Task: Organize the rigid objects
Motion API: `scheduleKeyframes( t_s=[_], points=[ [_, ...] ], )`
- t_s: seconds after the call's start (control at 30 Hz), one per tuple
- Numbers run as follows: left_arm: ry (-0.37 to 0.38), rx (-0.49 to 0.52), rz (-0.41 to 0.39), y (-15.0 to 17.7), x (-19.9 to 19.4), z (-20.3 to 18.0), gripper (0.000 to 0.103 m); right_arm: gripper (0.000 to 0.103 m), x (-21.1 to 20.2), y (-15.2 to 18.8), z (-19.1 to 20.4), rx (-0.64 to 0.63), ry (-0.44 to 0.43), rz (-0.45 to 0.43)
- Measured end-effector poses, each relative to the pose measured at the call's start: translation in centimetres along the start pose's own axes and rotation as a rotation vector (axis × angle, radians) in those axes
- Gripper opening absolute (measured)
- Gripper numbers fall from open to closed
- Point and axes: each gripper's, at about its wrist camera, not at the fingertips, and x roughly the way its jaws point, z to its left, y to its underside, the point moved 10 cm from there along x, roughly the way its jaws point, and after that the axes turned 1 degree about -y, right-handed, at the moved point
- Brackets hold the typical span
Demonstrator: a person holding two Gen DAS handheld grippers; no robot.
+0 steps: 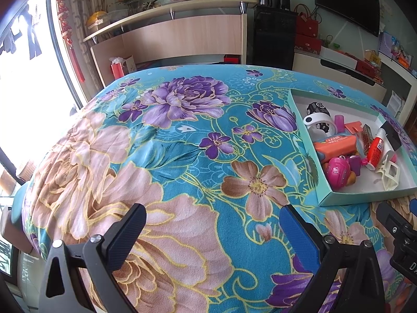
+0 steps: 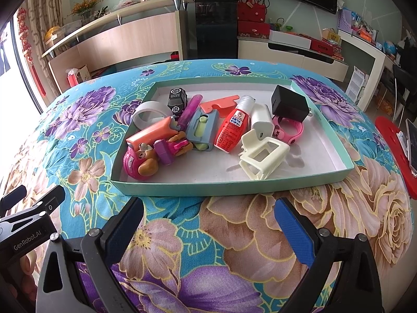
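A shallow teal tray point(image 2: 198, 186) holds several rigid items: a pink toy point(image 2: 140, 161), an orange case point(image 2: 151, 131), a red glue bottle point(image 2: 233, 126), a cream clip point(image 2: 263, 156), a white charger point(image 2: 260, 117), a black adapter point(image 2: 288, 101), a pink watch point(image 2: 289, 130) and a tape roll point(image 2: 148, 112). My right gripper point(image 2: 208, 214) is open and empty, just in front of the tray. My left gripper point(image 1: 212, 221) is open and empty over bare cloth, left of the tray point(image 1: 365, 195).
The table is covered with a floral cloth point(image 1: 182, 135). A red board with a phone point(image 2: 406, 143) lies at the right edge. The right gripper's body shows in the left wrist view point(image 1: 401, 237). Shelves and cabinets stand behind.
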Motion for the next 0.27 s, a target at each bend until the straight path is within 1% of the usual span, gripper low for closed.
scheduleKeyframes(
  t_s=[0.27],
  points=[
    [-0.001,0.017,-0.015,-0.17,-0.23,-0.32,0.103,0.1,0.02,0.02,-0.01,0.001,0.0,0.001]
  ],
)
